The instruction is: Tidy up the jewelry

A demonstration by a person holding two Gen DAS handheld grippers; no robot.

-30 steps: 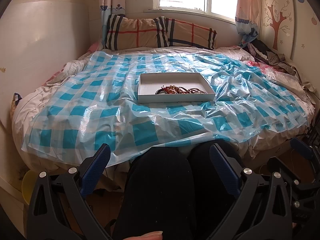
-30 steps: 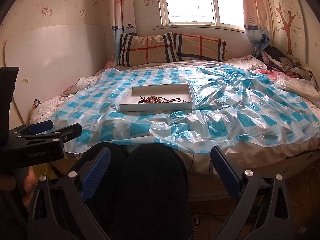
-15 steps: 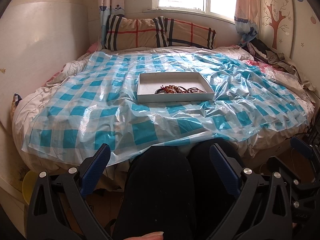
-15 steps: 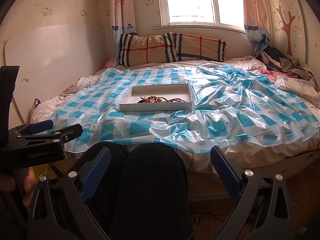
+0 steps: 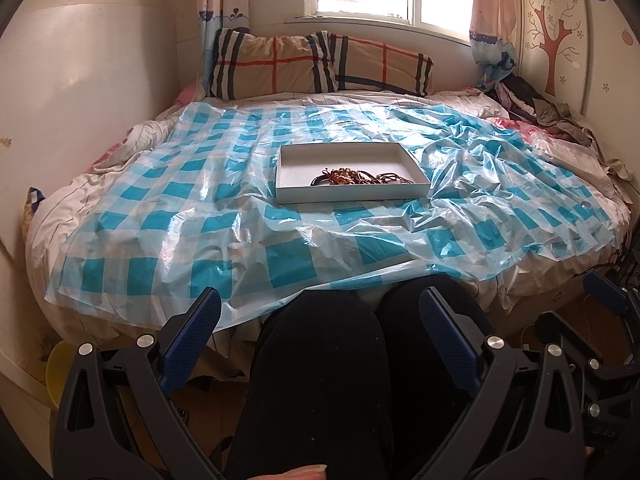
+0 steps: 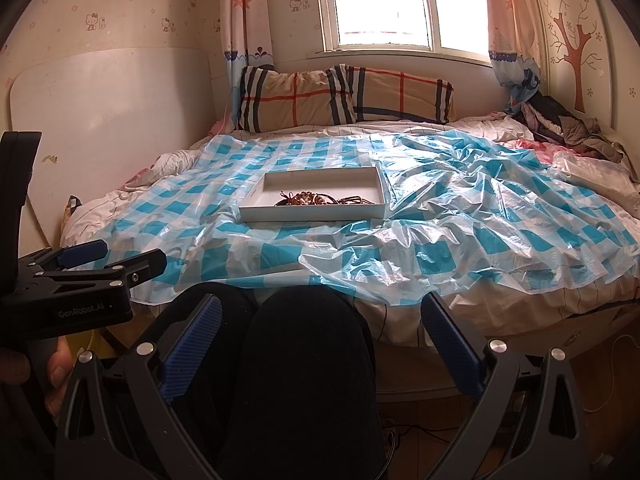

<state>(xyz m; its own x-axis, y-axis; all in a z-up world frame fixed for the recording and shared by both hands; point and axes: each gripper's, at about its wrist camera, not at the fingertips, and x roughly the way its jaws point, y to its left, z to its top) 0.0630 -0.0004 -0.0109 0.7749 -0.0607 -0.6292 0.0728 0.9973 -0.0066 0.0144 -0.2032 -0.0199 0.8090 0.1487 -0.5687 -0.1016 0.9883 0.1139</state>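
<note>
A white shallow box lies on the bed's blue checked plastic sheet. A tangle of brown and amber bead jewelry lies in its near half. In the right wrist view the box and jewelry show left of centre. My left gripper is open and empty, held low over my black-clad knees, well short of the box. My right gripper is open and empty in the same low position. The left gripper also shows at the left edge of the right wrist view.
Two plaid pillows lean under the window at the bed's head. Clothes are piled at the far right. A white board leans on the left wall. The plastic sheet is crumpled right of the box. My knees touch the bed's near edge.
Both views have barely shifted. The box, the jewelry and both open grippers stand as before.
</note>
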